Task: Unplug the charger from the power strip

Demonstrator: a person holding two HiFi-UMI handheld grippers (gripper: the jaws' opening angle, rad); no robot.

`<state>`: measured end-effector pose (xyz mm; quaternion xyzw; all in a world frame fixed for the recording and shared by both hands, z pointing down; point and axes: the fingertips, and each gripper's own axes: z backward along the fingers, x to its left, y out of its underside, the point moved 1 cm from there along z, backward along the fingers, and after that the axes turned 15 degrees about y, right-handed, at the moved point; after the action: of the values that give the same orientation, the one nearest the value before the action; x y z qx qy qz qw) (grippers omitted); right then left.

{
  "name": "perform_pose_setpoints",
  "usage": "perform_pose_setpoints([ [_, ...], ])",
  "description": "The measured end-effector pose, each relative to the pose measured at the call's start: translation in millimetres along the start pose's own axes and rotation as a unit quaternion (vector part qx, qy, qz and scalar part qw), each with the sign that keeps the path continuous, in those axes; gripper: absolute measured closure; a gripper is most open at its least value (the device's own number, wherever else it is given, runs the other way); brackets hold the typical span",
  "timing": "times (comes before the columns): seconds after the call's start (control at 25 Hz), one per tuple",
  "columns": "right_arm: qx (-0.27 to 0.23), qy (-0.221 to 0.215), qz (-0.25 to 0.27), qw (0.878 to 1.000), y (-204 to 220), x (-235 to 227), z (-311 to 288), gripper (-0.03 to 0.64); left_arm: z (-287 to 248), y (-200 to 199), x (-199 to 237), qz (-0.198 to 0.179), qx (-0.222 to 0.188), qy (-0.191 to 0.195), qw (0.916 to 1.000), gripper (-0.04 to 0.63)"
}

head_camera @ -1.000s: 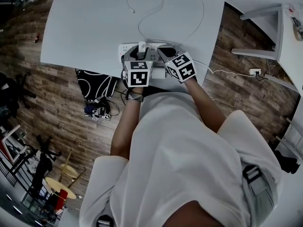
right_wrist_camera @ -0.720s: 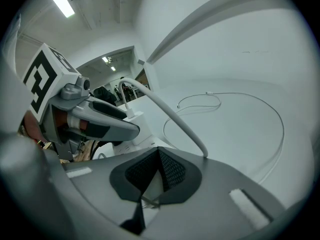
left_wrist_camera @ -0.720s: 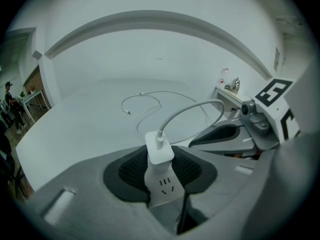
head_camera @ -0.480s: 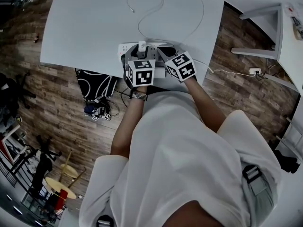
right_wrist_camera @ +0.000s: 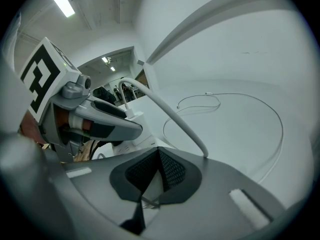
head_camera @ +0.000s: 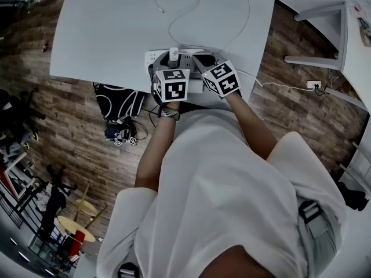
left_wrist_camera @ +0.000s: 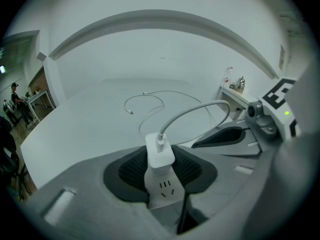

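A white charger (left_wrist_camera: 160,155) stands upright, plugged into the white power strip (left_wrist_camera: 166,190) near the table's front edge (head_camera: 98,81). My left gripper (left_wrist_camera: 160,160) is shut on the charger, one black pad against each of its sides. The charger's thick white cable (left_wrist_camera: 197,110) arcs right, then runs on in thin loops (head_camera: 179,16) across the table. My right gripper (right_wrist_camera: 158,154) sits just right of the left one, its pads meeting at the tips. Under them shows a white patch of the strip. In the head view the marker cubes hide both pairs of jaws.
The strip's own cord (head_camera: 272,86) drops off the table's right edge toward a floor socket (head_camera: 313,86). A second white table (head_camera: 353,45) stands at the far right. Dark gear and cables (head_camera: 119,133) lie on the wooden floor under the table's front.
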<state>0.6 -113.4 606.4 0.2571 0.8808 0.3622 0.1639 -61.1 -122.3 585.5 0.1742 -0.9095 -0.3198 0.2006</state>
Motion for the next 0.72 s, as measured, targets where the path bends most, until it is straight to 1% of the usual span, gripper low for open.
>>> perform_pose_setpoints([
  [0.12, -0.002, 0.002, 0.001, 1.0, -0.3, 0.1, -0.5, 0.615, 0.0, -0.2, -0.2, -0.005, 0.002, -0.008, 1.0, 0.442],
  [0.24, -0.005, 0.002, 0.0, 1.0, -0.5, -0.1, -0.1, 0.615, 0.4, -0.3, -2.1, -0.017, 0.005, -0.017, 0.9997, 0.442],
  [0.44, -0.006, 0.001, -0.003, 1.0, -0.4, -0.6, 0.4, 0.615, 0.3, -0.5, -3.8, -0.025, 0.007, -0.022, 0.9994, 0.442],
  [0.56, -0.006, 0.001, -0.003, 1.0, -0.1, -1.0, 0.3, 0.615, -0.1, -0.8, -3.1, -0.012, 0.004, -0.013, 0.9998, 0.443],
  [0.72, -0.007, 0.002, -0.001, 1.0, 0.8, -1.3, 1.1, 0.615, -0.3, 0.5, -1.0, 0.015, -0.003, 0.015, 0.9998, 0.445],
])
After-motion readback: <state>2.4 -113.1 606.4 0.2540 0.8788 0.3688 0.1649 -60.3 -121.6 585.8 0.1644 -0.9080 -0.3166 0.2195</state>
